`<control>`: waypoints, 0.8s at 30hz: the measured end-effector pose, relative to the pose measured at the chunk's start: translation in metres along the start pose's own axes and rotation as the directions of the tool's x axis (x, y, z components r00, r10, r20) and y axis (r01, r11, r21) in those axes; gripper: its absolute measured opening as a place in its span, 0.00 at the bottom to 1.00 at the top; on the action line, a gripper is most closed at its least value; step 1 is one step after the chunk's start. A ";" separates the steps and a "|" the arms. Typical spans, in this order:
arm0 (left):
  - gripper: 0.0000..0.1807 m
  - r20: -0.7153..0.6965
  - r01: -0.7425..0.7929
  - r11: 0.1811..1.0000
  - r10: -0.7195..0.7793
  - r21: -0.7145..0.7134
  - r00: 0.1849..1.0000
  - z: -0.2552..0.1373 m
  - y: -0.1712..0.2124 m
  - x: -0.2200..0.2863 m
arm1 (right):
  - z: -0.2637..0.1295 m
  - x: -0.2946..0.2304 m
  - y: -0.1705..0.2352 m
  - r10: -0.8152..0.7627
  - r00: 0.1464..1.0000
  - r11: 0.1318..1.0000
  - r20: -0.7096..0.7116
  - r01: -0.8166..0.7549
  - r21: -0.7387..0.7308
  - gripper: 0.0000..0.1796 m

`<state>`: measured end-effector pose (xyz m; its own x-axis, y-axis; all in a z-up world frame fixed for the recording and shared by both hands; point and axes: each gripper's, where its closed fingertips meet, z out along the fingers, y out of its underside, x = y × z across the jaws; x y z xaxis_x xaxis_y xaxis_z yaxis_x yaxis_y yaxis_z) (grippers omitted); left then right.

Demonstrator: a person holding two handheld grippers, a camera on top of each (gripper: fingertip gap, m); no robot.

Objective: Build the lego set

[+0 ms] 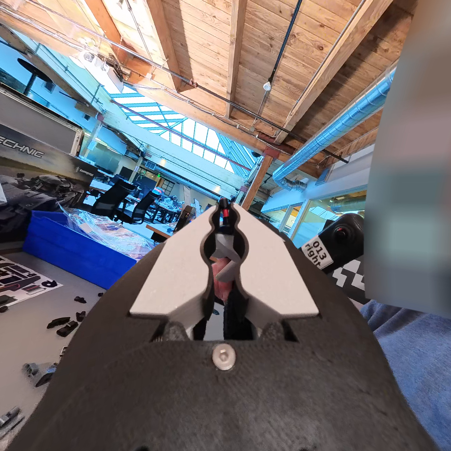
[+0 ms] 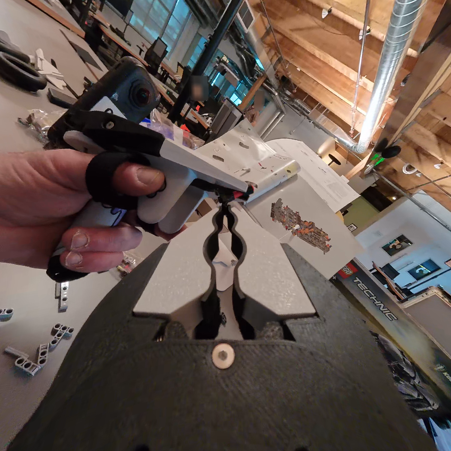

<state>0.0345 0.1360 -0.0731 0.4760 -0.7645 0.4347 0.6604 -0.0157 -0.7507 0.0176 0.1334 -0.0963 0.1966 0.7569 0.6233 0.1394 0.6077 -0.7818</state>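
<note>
**Small lego piece pinched at both gripper tips**

Your left gripper [image 1: 225, 210] is clamped on a tiny red-and-black lego piece [image 1: 223, 210], raised above the table [image 1: 29, 341]. Your right gripper [image 2: 225, 210] nips its black end. It looks light, rigid and slick; hold the red body, squeezing gently.

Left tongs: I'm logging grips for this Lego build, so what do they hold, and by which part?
The left tongs pinch a small black-and-red Lego piece at their very tips, gripping its red middle; its black end pokes out beyond them.
</note>
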 end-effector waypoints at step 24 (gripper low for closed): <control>0.14 -0.099 -0.594 0.755 0.593 -0.277 0.799 -0.009 -0.003 0.008 | -0.040 -0.004 0.001 0.416 0.577 0.856 0.703 -0.509 -0.089 0.00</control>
<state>0.0311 0.1236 -0.0721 0.7148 -0.6837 -0.1470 0.0545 0.2640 -0.9630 0.0563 0.1216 -0.1003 -0.5111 0.8584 0.0442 0.1061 0.1140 -0.9878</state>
